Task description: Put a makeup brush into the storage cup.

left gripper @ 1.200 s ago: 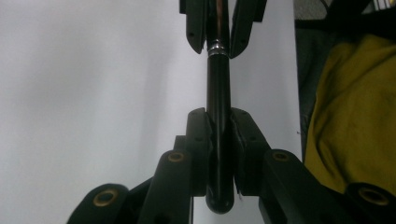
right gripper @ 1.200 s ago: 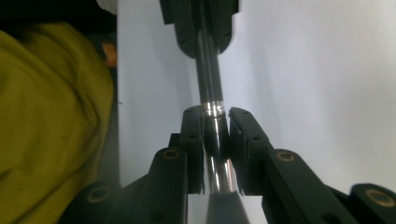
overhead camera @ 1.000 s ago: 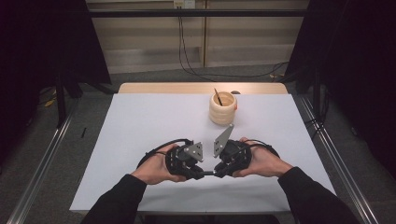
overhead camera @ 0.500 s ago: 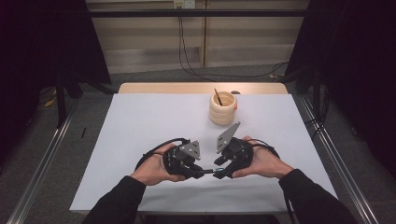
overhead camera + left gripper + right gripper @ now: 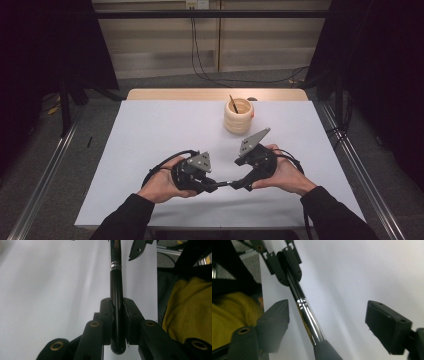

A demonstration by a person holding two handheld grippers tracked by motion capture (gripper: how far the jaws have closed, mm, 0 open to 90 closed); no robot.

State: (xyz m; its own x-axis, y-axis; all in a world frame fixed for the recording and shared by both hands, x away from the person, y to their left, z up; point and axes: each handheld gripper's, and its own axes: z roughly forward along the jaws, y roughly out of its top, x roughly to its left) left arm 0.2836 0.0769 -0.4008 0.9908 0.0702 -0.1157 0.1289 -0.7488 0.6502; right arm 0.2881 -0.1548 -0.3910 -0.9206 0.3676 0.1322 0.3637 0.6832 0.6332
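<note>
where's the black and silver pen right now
In the high view the pen lies level between the two hands near the table's front edge, well in front of the wooden cup. The left gripper clamps its black end.

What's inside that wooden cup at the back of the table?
A thin dark stick leans out of the cup. Its lower end and the cup's bottom are hidden by the wall.

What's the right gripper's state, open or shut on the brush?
Open. The right gripper has just been opening; its fingers stand wide of the brush lying between them, untouched. The left gripper clamps the black handle.
</note>
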